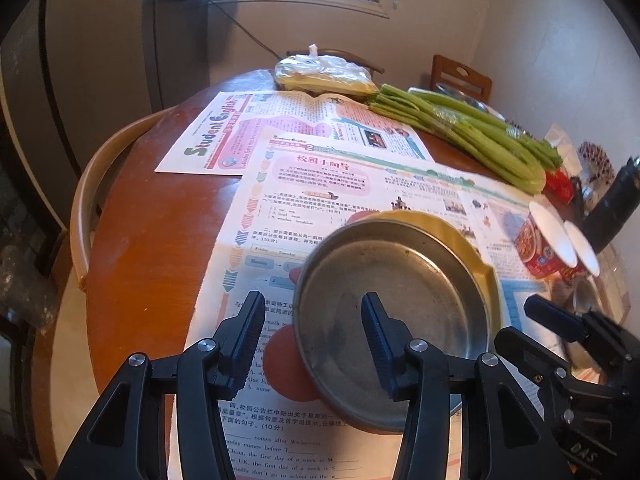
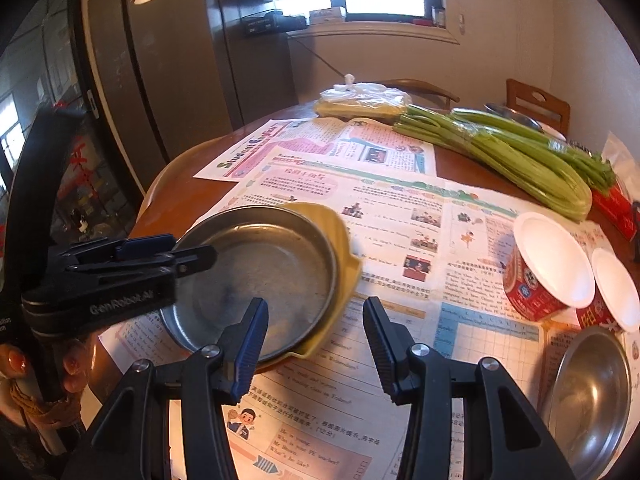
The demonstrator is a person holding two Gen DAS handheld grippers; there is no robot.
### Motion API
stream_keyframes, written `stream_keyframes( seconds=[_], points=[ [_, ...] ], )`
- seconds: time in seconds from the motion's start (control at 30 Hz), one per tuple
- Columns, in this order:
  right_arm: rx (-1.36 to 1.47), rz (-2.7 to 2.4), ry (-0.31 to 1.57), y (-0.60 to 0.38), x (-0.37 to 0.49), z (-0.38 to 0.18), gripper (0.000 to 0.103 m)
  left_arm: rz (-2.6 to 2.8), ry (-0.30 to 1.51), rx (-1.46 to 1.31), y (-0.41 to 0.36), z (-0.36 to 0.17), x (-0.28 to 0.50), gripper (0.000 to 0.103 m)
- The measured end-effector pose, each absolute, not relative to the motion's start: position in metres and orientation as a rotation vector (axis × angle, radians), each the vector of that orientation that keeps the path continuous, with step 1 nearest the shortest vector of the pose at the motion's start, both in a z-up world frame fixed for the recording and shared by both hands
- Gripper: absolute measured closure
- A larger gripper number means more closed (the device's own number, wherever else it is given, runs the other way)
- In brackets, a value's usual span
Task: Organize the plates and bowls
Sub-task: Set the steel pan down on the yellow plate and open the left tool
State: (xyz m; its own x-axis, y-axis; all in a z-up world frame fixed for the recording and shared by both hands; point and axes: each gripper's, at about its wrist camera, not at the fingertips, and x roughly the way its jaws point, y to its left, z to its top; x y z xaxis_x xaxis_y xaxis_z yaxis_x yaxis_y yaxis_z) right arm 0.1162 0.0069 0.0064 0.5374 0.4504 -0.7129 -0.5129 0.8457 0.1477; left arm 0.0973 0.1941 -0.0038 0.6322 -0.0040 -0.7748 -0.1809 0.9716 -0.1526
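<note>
at frame centre, the steel plate (image 1: 394, 320) sits nested on the yellow plate (image 1: 472, 248). left tongs (image 1: 316, 344) straddle its rim, apart; right tongs (image 2: 316, 344) apart, empty. closing unevenly could tip the plate off the stack.

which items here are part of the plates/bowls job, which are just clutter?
Job: steel plate sitting on yellow plate; second steel plate; two red paper bowls; left gripper straddling the steel plate's rim.

Clutter: celery, bagged food, newspapers.
</note>
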Motion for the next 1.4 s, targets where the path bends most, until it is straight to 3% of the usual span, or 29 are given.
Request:
stream_keyframes(
  seconds=[0.57, 1.4],
  points=[
    [-0.119, 0.624, 0.897, 0.025, 0.117, -0.014, 0.054, 0.073, 0.952, -0.353, 0.211, -0.033, 0.099, 0.046],
    [-0.088, 0.629, 0.916, 0.023, 0.121, -0.020, 0.049, 0.055, 0.968, -0.321, 0.191, -0.033, 0.108, 0.042]
  ],
)
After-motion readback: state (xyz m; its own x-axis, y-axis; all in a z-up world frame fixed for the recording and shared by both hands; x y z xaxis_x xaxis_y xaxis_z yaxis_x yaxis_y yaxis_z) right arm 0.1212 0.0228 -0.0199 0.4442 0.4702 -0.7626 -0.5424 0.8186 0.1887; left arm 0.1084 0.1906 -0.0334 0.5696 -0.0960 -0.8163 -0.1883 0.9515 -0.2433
